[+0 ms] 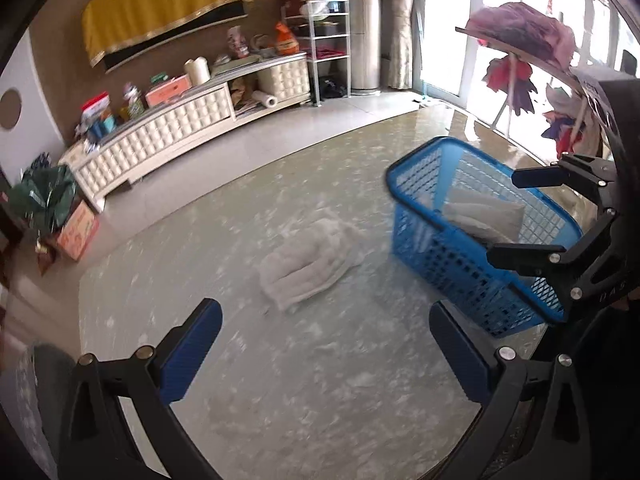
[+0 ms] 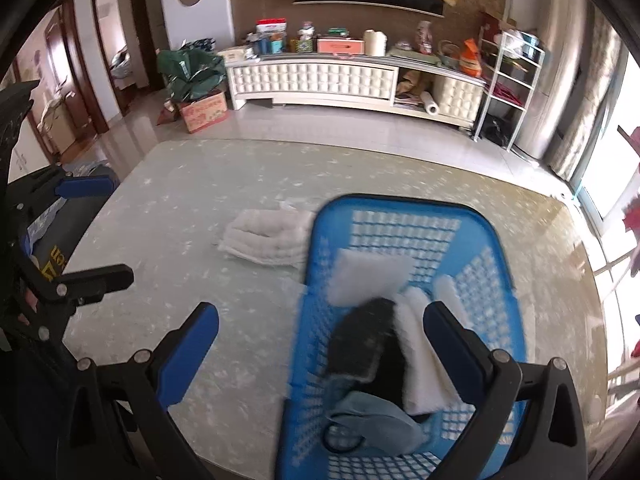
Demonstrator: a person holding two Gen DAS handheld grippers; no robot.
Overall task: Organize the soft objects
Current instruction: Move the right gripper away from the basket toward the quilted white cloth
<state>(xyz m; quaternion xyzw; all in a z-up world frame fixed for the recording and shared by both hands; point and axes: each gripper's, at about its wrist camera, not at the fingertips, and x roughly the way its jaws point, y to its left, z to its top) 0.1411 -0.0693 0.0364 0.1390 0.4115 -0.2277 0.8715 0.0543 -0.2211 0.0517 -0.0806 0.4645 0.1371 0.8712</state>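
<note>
A folded white towel (image 1: 308, 268) (image 2: 268, 236) lies on the pale marble table, left of a blue plastic basket (image 1: 412, 184) (image 2: 400, 206). Inside the basket are white folded cloths (image 2: 372, 276) (image 1: 480, 212), a black cloth (image 2: 360, 344) and a grey-blue cloth (image 2: 372, 420). My left gripper (image 1: 326, 352) (image 2: 100, 232) hangs open above the bare table, short of the towel, with nothing between its blue pads. My right gripper (image 2: 322, 354) (image 1: 520, 216) is open over the basket's near left side and holds nothing.
The table's far edge (image 2: 280, 142) gives onto a tiled floor. Beyond it stand a long white cabinet (image 2: 312, 80), a cardboard box (image 2: 204, 112) and a white metal shelf (image 2: 508, 80). A drying rack with clothes (image 1: 524, 60) stands by the window on the right.
</note>
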